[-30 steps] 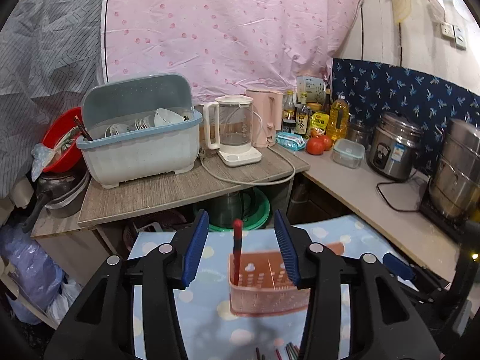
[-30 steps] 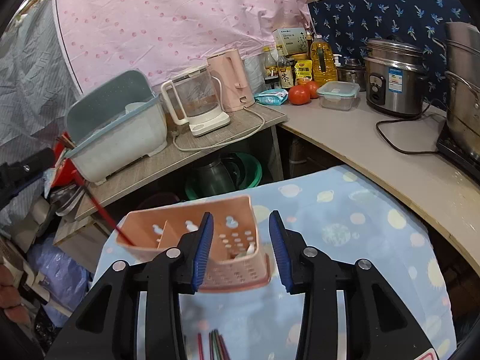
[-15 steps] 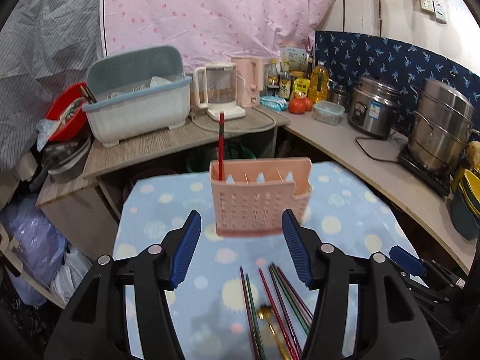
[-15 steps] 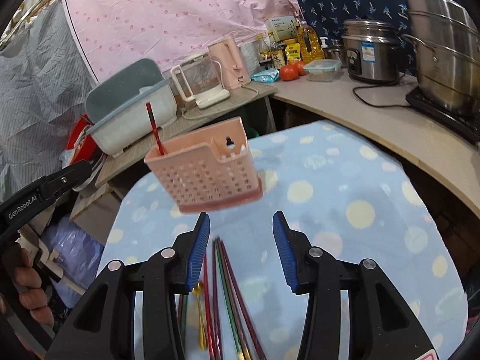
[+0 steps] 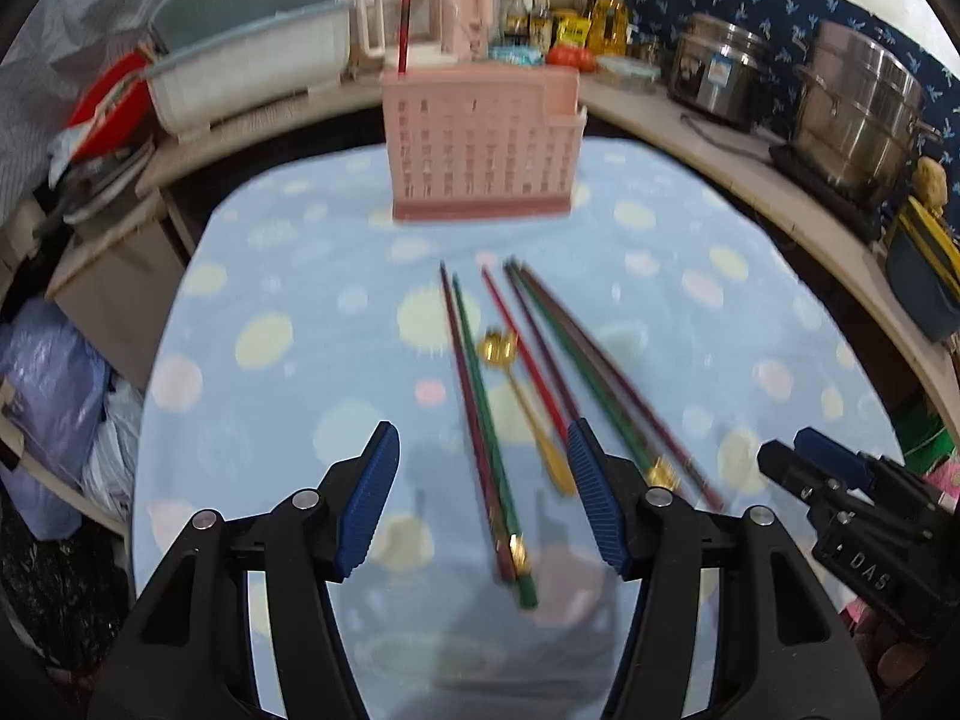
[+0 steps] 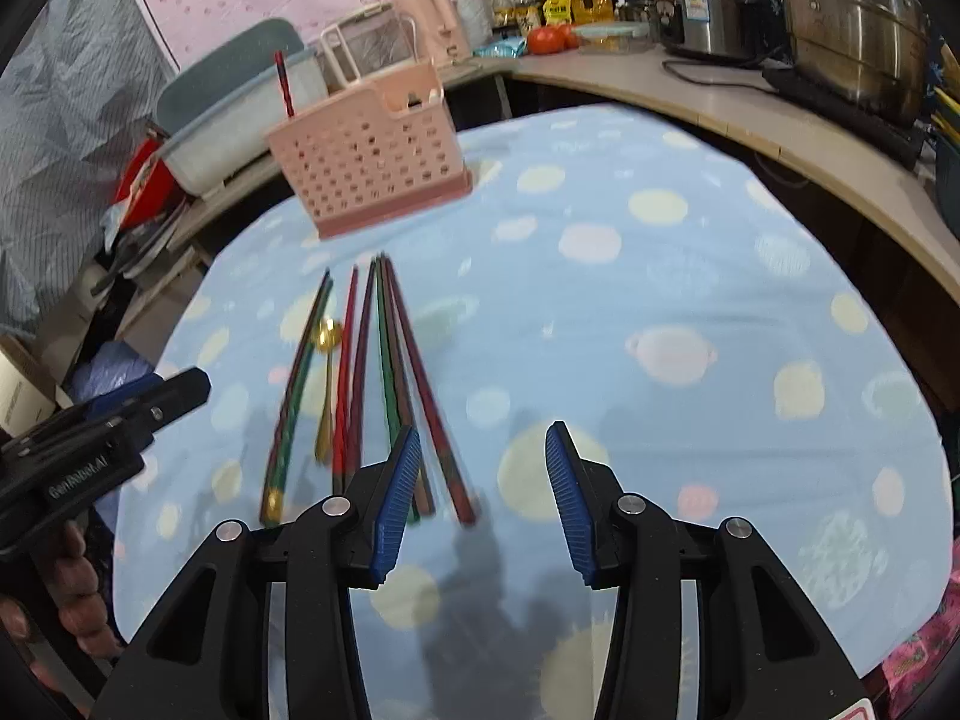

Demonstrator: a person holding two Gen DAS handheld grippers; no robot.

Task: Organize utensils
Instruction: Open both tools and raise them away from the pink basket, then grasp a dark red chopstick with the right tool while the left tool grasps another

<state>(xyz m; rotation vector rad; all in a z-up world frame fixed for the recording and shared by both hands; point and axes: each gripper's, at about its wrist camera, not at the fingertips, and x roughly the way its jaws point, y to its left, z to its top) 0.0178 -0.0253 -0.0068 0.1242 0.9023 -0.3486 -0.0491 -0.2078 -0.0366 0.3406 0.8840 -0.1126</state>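
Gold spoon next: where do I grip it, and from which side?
Grip the gold spoon mid-handle, coming straight down with the left gripper, jaws closing across the handle. It lies flat on the cloth, bowl toward the pink caddy, and chopsticks crowd both sides, so a side approach would likely snag them.

A table draped in a light-blue cloth [image 5: 288, 396] dotted with pale circles. At its far end, upright, a pink perforated utensil caddy [image 5: 483, 147] with one red chopstick [image 5: 405, 30] standing in its left compartment. Nearer, spread lengthwise on the cloth, loose red, green and dark chopsticks [image 5: 486, 420], with a gold spoon [image 5: 522, 396] lying among them.
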